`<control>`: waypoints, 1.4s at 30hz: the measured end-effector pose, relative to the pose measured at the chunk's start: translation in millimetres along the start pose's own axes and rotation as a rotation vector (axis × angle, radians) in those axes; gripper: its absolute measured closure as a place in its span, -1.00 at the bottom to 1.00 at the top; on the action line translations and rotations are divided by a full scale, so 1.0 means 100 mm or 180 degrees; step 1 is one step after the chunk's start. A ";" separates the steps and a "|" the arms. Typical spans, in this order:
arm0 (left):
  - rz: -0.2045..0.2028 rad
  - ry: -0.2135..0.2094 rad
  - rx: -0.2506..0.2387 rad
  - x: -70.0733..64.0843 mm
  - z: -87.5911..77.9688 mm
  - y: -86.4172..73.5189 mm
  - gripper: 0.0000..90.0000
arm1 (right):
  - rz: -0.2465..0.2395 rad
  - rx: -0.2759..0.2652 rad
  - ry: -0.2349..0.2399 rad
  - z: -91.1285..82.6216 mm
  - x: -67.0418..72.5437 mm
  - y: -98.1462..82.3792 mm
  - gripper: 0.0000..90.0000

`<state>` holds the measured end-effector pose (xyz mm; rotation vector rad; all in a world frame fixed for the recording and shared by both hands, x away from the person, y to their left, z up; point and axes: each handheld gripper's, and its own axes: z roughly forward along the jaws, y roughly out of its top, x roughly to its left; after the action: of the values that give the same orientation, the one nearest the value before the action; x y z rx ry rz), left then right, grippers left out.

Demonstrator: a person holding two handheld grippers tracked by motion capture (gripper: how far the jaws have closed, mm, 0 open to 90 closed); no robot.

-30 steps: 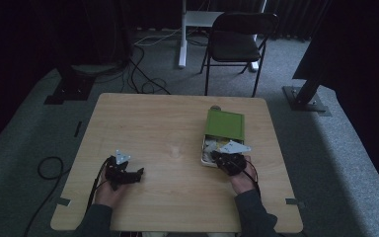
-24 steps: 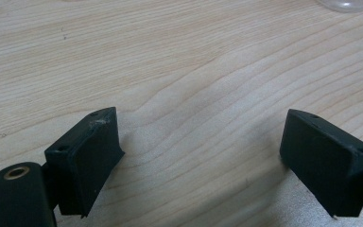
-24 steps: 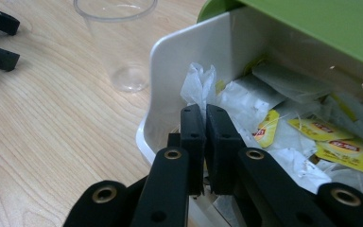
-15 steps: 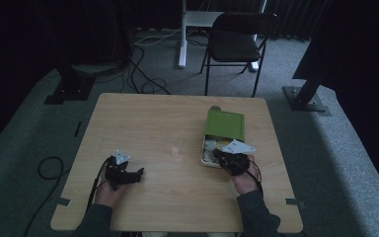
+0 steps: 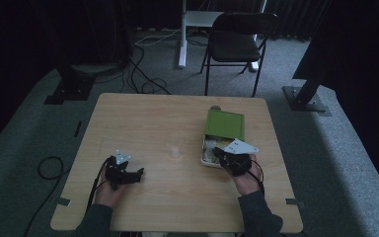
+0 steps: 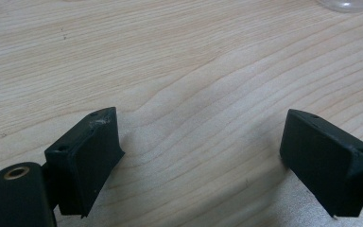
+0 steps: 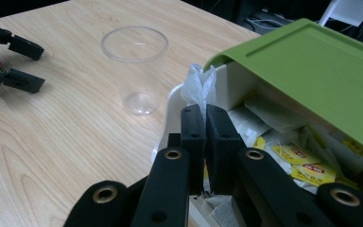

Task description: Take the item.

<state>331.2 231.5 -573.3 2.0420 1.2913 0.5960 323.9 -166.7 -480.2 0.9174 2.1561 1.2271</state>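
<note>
My right gripper is shut on a white tea bag, held just above the near-left corner of a white box with a green lid. Several yellow-labelled tea bags lie inside the box. In the high view the right gripper is over the box, whose green lid is slid back. A clear plastic cup stands upright on the table left of the box, faint in the high view. My left gripper rests open on bare wood, at the table's near left.
The wooden table has bare room in its far half and centre. A black folding chair stands beyond the far edge. Cables lie on the grey floor at the left. The cup's base peeks in at the left gripper view's top.
The right gripper has stayed over the box's near end with only a slight shift. The left gripper has not moved.
</note>
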 end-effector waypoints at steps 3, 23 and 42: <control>0.0001 0.0000 0.0000 0.00 0.00 0.00 -0.69 | -0.0012 -0.0028 0.0028 -0.02 0.03 0.02 0.93; -0.0001 0.0000 0.0000 0.00 0.00 0.00 -0.69 | -0.0124 -0.0112 0.0159 -0.10 0.18 0.15 0.93; 0.0000 -0.0002 0.0004 0.00 0.00 0.00 -0.69 | -0.0228 -0.0188 0.0297 -0.02 0.34 0.31 0.93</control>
<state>331.2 231.5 -573.2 2.0431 1.2916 0.5947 310.0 -131.2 -454.4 0.7657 2.1923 1.3144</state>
